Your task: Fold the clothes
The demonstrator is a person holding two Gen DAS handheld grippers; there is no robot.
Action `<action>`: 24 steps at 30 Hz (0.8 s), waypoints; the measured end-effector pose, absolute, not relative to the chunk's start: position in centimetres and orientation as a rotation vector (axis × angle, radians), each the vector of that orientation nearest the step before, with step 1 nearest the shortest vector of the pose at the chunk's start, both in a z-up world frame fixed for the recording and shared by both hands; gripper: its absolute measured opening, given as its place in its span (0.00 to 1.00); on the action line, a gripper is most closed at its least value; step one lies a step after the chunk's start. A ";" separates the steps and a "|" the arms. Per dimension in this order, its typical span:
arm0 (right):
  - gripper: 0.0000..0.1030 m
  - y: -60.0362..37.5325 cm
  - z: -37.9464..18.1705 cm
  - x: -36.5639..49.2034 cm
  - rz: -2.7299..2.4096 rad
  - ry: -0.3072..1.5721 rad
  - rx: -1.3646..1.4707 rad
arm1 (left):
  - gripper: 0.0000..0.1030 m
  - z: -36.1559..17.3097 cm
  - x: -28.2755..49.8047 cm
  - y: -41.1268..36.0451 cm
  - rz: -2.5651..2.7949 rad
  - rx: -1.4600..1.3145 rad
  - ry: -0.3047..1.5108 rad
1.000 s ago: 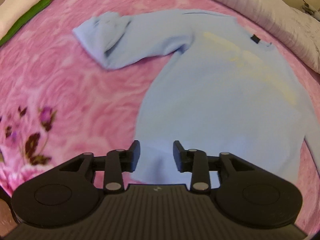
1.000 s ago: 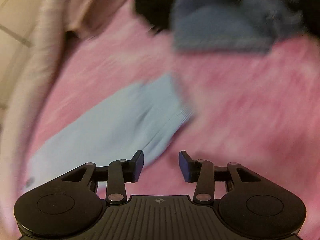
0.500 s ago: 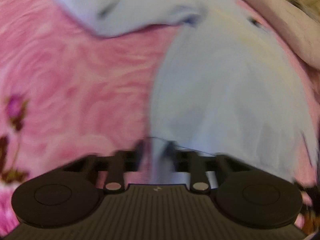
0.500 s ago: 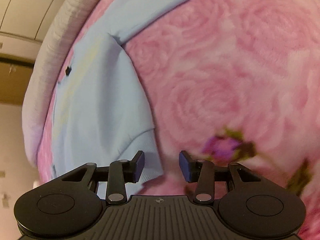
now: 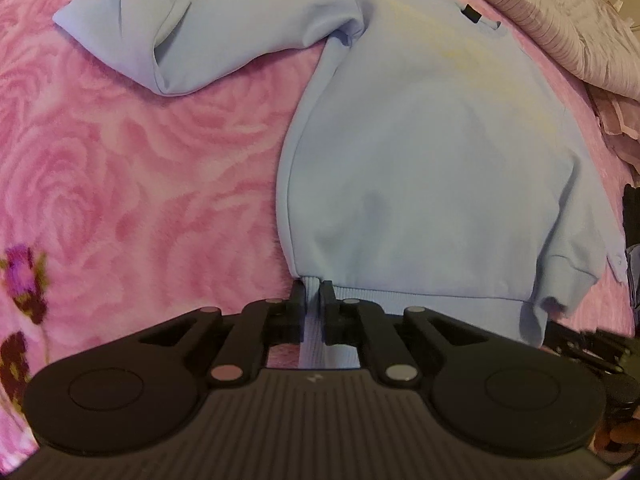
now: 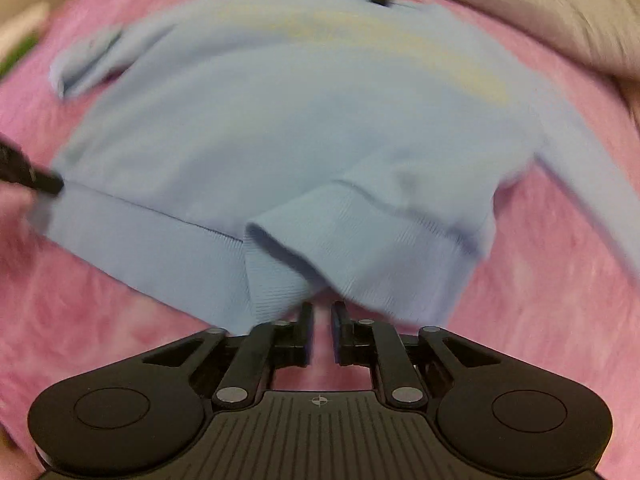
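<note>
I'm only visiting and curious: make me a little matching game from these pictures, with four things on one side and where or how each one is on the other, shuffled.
Things:
1. light blue sweatshirt
2. pink rose-patterned blanket
3. small black tag
4. left tongs

Place or state:
a. at the neckline
b. shut on the ribbed hem
c. lying under the garment
d. spread out, one sleeve bunched

Pairs: 1-d, 2-c, 3-a, 4-b

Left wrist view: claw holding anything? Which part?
Yes: left claw is shut on the light blue sweatshirt, pinching its ribbed bottom hem near the left corner.
</note>
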State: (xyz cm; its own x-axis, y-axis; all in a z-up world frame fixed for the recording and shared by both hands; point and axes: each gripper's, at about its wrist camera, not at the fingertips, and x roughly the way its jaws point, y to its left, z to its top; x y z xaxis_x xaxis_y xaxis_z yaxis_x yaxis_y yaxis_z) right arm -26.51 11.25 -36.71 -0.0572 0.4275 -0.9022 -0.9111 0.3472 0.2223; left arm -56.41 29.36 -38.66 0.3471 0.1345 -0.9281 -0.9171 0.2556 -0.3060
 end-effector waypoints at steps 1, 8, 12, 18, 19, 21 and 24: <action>0.14 11.4 -36.6 -27.4 1.205 1.136 -0.579 | 0.06 -38.8 -56.6 29.4 0.879 -1.068 0.932; 0.46 4.6 -34.9 -20.3 1.054 1.244 -0.061 | 0.06 -38.9 -56.9 29.6 0.896 -1.100 0.911; 0.50 6.9 -36.6 -18.3 1.075 1.256 0.095 | 0.06 -38.9 -57.1 29.6 0.902 -1.104 0.905; 0.18 10.0 -38.9 -18.8 1.216 1.205 0.021 | 0.06 -38.7 -57.1 29.8 0.898 -1.111 0.902; 0.15 10.0 -38.1 -18.7 1.220 1.204 0.007 | 0.03 -38.4 -57.0 29.7 0.891 -1.101 0.904; 0.12 9.0 -36.4 -17.7 1.213 1.228 0.036 | 0.03 -37.4 -57.0 29.4 0.871 -1.086 0.897; 0.11 5.1 -33.9 -14.7 1.154 1.329 0.172 | 0.02 -35.6 -57.4 28.4 0.835 -1.084 0.869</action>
State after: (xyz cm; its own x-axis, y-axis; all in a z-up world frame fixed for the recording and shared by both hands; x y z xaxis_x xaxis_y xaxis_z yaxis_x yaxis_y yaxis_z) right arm -14.69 5.08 -33.89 -0.1848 0.7275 -0.6608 -0.5521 0.4794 0.6822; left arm -57.37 28.44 -35.62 0.4193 0.1381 -0.8973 -0.8910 0.2520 -0.3776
